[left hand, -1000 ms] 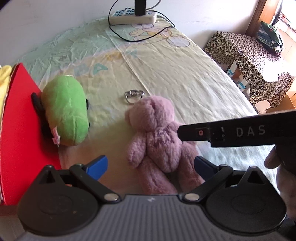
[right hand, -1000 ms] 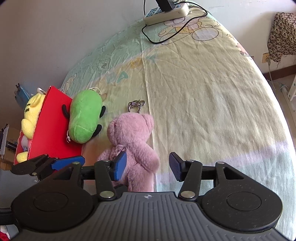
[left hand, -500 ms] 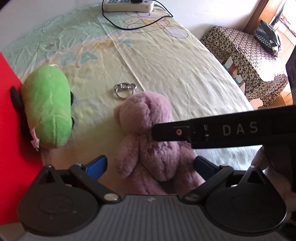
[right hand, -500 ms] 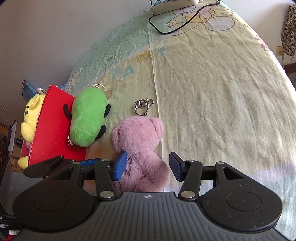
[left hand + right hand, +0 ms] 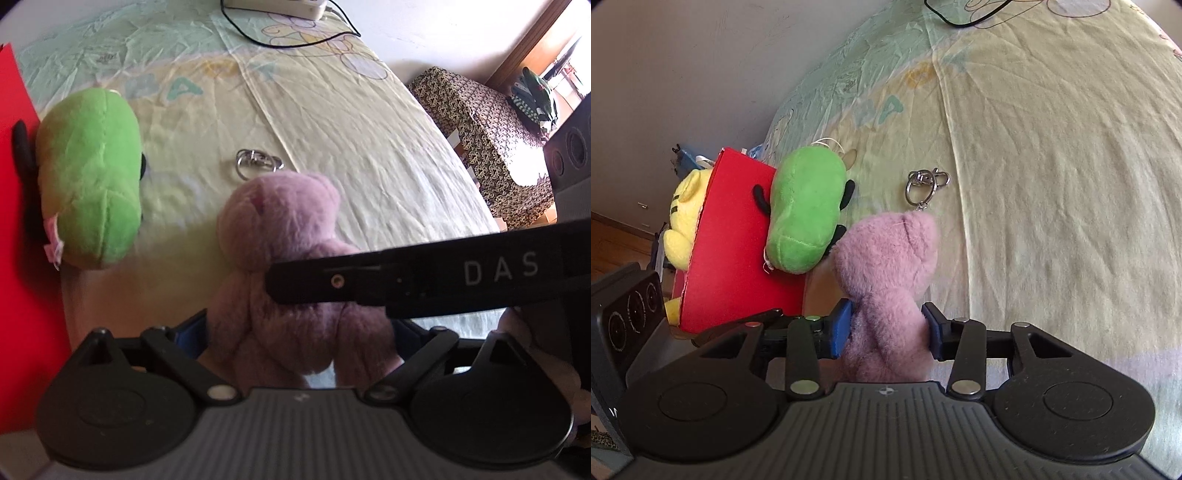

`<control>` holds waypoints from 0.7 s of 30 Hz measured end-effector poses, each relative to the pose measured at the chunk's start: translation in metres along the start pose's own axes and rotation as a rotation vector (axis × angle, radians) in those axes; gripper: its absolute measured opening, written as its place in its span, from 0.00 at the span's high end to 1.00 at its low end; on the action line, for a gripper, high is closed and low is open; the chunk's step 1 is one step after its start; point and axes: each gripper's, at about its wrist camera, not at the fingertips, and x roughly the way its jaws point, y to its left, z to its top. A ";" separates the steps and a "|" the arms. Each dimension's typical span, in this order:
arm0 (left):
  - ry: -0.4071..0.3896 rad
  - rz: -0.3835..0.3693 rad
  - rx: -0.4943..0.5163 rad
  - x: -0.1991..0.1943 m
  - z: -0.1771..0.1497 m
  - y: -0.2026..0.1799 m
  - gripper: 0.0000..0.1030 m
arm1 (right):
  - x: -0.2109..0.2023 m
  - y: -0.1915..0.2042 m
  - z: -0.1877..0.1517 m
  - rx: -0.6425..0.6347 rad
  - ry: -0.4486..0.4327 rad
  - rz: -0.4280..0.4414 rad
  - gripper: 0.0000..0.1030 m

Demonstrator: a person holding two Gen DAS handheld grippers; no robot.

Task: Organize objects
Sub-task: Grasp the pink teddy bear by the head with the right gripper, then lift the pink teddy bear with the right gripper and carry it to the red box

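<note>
1. The pink bear (image 5: pixel 886 280) lies on the sheet (image 5: pixel 1052 184), just right of the green plush (image 5: pixel 803 210).
2. The right gripper (image 5: pixel 886 330) is closing, blue pads pressing its body.
3. The left gripper (image 5: pixel 295 332) is closing around the legs (contact unclear).

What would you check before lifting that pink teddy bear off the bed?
1. Right gripper around the pink bear: ok, its blue pads sit on either side of the body and the jaws are closing.
2. Firm squeeze on the bear: cannot tell, the fur hides the contact.
3. Left gripper astride the bear too: ok, jaws closing, though whether its pads touch is hidden.
4. Key ring free to follow: ok, it lies loose on the sheet by the bear's head.
5. Green plush clear of the bear: not ok, it lies right alongside and may get nudged.
6. Red box has room: cannot tell, only a yellow plush shows behind its wall.
</note>
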 end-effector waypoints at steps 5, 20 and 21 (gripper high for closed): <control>-0.002 0.058 0.062 0.003 -0.003 -0.013 0.12 | 0.003 0.000 0.001 0.001 0.032 0.013 0.58; -0.060 0.079 0.103 -0.018 -0.015 -0.024 0.18 | -0.012 0.031 -0.018 -0.141 0.002 -0.034 0.59; -0.066 0.078 0.104 -0.020 -0.016 -0.024 0.18 | -0.015 0.033 -0.019 -0.150 -0.006 -0.037 0.59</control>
